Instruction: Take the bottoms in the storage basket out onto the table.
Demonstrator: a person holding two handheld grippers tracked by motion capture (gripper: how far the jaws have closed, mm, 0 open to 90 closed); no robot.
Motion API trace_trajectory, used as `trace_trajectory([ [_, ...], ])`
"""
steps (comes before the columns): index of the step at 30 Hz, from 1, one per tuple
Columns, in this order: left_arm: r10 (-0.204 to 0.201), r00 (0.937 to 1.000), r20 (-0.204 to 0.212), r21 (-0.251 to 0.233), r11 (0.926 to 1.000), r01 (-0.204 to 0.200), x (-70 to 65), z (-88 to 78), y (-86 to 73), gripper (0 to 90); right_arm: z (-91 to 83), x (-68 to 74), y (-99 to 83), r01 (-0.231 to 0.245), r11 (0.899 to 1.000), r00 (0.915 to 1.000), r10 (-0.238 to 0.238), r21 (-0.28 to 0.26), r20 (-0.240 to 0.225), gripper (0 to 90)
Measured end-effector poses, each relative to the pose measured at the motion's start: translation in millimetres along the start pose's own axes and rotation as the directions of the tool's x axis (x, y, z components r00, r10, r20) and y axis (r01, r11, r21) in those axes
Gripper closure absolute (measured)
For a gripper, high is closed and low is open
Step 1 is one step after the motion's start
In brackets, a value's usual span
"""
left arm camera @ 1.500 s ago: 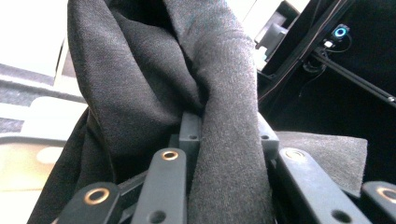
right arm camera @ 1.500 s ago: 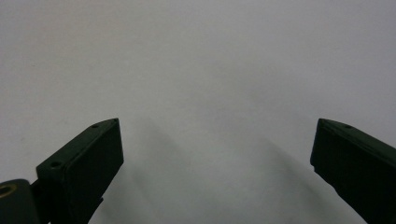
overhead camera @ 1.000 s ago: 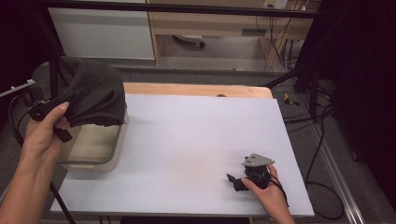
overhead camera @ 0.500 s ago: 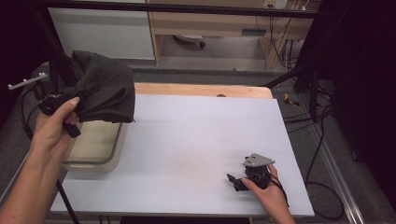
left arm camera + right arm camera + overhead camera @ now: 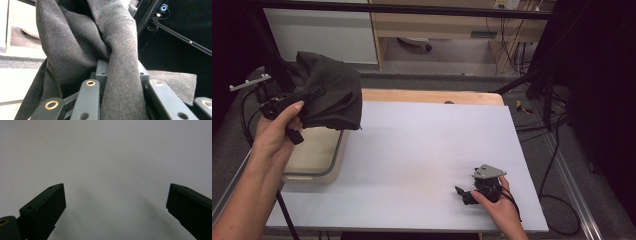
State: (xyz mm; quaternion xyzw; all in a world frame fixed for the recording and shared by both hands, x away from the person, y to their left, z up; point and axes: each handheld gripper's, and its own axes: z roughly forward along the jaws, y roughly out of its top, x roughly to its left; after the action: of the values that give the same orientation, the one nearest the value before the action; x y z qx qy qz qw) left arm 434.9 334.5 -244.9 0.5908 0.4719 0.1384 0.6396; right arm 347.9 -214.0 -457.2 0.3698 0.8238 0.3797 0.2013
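- High view: we take the pale bin [image 5: 319, 167] at the left edge of the white table [image 5: 422, 150] as our landmark. Our left hand [image 5: 274, 132] holds the left gripper [image 5: 314, 94] above the bin's far end, and a dark grey cloth [image 5: 332, 95] hangs bunched from it, lifted off the bin, its lower edge over the bin's far rim and the table just beside it.
- High view: well apart from the bin, toward the table's near right corner, our right hand [image 5: 497, 202] rests with the right gripper [image 5: 464, 194] low on the bare white surface, its grey three-cornered plate on top and its tips pointing back toward the bin.
- Left gripper view: the left gripper [image 5: 120, 75] is clamped on a thick fold of the cloth [image 5: 75, 42], which runs up between its two black jaws and spreads above them. At the lower left corner we see a pale strip, but we cannot tell whether it is the bin.
- Right gripper view: the right gripper [image 5: 116, 197] stands wide apart, with bare white table [image 5: 107, 152] between the jaws, far from the bin.
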Motion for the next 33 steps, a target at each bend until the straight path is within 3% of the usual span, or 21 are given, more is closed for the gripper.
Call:
trace_trajectory([
  [9, 0.012, 0.9998, 0.015, 0.018, 0.9997, -0.013, -11.4, 12.0, 2.3, 72.1, -0.1, -0.1, 0.1, -0.001, 1.0, 1.0, 0.001, 0.0, -0.002, 3.3],
  [16, -0.003, 0.9996, 0.028, 0.03, 0.9996, 0.002, -16.9, 26.6, -2.1, 72.0, 0.1, -0.4, 0.6, 0.003, 1.0, 1.0, -0.003, -0.004, -0.002, 3.3],
  [26, -0.034, 0.9985, 0.042, 0.049, 0.9983, 0.032, -23.1, 58.5, -4.9, 71.9, -0.1, 1.5, 2.8, 0.021, 1.0, 0.9998, -0.021, -0.011, -0.004, 3.2],
  [33, -0.024, 0.9975, 0.067, 0.1, 0.9948, 0.017, -34.4, 81.6, -15.6, 71.9, -0.4, 3.3, 4.6, 0.025, 1.0, 0.9997, -0.025, -0.016, -0.005, 3.3],
])
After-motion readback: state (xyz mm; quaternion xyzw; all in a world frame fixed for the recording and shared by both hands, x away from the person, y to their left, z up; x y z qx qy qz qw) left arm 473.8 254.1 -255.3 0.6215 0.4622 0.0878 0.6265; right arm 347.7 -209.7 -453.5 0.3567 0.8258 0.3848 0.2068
